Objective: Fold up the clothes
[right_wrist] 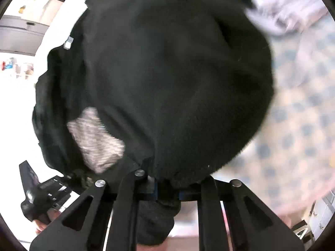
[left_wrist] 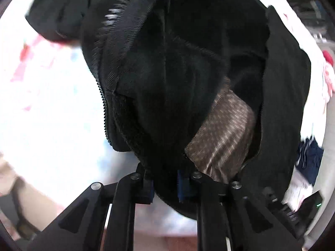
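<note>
You have a matt black fleece jacket (left_wrist: 167, 67) before you, soft and napped, with a toothed zip (left_wrist: 102, 104) running down its edge at nine o'clock. A brown ribbed knit lining (left_wrist: 224, 133) shows at five o'clock, fuzzy and dull. Your left gripper (left_wrist: 166, 185) is matt black plastic with bright metal pins (left_wrist: 95, 186). Under your right gripper (right_wrist: 167, 190), at three o'clock, lies a smooth printed cloth (right_wrist: 297, 113).

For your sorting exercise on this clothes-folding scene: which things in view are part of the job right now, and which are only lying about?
Part of the job:
- black zip jacket, with a brown patterned lining patch
- left gripper, shut on the jacket
- right gripper, shut on the jacket

Lying about:
- patterned bedcover
- blurred pale clothes
- dark blue garment
</note>
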Demonstrator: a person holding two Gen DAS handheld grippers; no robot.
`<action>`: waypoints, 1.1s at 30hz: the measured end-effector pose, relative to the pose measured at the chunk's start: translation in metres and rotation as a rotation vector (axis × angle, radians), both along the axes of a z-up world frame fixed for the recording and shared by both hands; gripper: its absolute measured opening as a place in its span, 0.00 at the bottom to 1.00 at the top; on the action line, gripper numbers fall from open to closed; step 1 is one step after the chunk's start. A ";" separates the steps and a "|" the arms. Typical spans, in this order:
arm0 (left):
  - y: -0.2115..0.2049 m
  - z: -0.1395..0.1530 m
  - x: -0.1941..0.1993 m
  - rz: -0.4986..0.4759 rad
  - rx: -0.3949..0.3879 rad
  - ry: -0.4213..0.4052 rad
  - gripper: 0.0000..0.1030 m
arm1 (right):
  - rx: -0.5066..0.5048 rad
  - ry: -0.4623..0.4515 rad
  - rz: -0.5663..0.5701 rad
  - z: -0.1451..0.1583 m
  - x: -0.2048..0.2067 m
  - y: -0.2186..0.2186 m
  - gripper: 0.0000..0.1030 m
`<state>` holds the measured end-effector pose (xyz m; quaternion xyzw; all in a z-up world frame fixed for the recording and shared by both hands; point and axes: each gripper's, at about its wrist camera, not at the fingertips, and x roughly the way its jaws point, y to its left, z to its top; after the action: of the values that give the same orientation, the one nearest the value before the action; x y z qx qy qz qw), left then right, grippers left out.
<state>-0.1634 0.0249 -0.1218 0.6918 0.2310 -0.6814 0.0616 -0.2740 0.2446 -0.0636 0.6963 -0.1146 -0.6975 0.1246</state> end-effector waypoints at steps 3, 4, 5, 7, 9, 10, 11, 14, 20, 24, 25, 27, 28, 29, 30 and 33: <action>0.001 0.005 0.001 -0.060 -0.015 -0.038 0.15 | 0.046 0.023 0.037 0.026 0.008 -0.004 0.10; 0.000 -0.005 0.002 -0.065 -0.024 -0.062 0.15 | 0.065 0.017 0.044 0.023 0.012 -0.003 0.10; -0.001 -0.015 0.003 -0.071 -0.032 -0.085 0.15 | 0.090 -0.001 0.060 0.010 0.017 -0.003 0.10; -0.002 -0.040 0.004 -0.073 -0.017 -0.132 0.16 | 0.154 -0.047 0.075 -0.026 0.024 -0.002 0.11; -0.005 -0.051 0.001 -0.057 0.033 -0.126 0.24 | 0.127 -0.075 0.065 -0.033 0.022 -0.003 0.19; -0.008 -0.050 0.000 -0.059 0.054 -0.122 0.26 | 0.113 -0.090 0.060 -0.036 0.020 -0.003 0.24; -0.010 -0.048 -0.002 -0.061 0.074 -0.119 0.36 | 0.100 -0.104 0.055 -0.040 0.019 -0.003 0.32; -0.020 -0.036 -0.001 -0.068 0.126 -0.104 0.43 | 0.059 -0.147 0.040 -0.050 0.016 -0.003 0.44; -0.035 0.047 -0.002 -0.150 -0.014 0.057 0.42 | 0.214 -0.020 0.155 0.017 0.023 -0.011 0.45; -0.017 0.071 -0.045 -0.234 0.022 0.181 0.41 | 0.364 0.168 0.226 0.070 0.009 -0.015 0.45; -0.009 0.068 -0.061 -0.249 0.058 0.206 0.41 | 0.358 0.222 0.239 0.079 -0.001 -0.019 0.45; 0.008 0.054 -0.100 -0.279 0.129 0.249 0.41 | 0.305 0.309 0.297 0.078 -0.029 -0.049 0.45; 0.019 0.043 -0.123 -0.292 0.164 0.267 0.41 | 0.287 0.347 0.331 0.075 -0.047 -0.063 0.45; 0.027 0.032 -0.145 -0.292 0.174 0.284 0.41 | 0.274 0.360 0.343 0.069 -0.065 -0.075 0.45; 0.036 0.021 -0.167 -0.291 0.185 0.302 0.41 | 0.260 0.373 0.354 0.063 -0.083 -0.087 0.45; 0.052 0.005 -0.231 -0.261 0.222 0.350 0.41 | 0.204 0.387 0.348 0.034 -0.128 -0.128 0.45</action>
<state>-0.3940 0.0764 -0.1165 0.5898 0.2201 -0.7634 -0.1444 -0.4020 0.1169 -0.0296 0.5685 0.1034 -0.7934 0.1912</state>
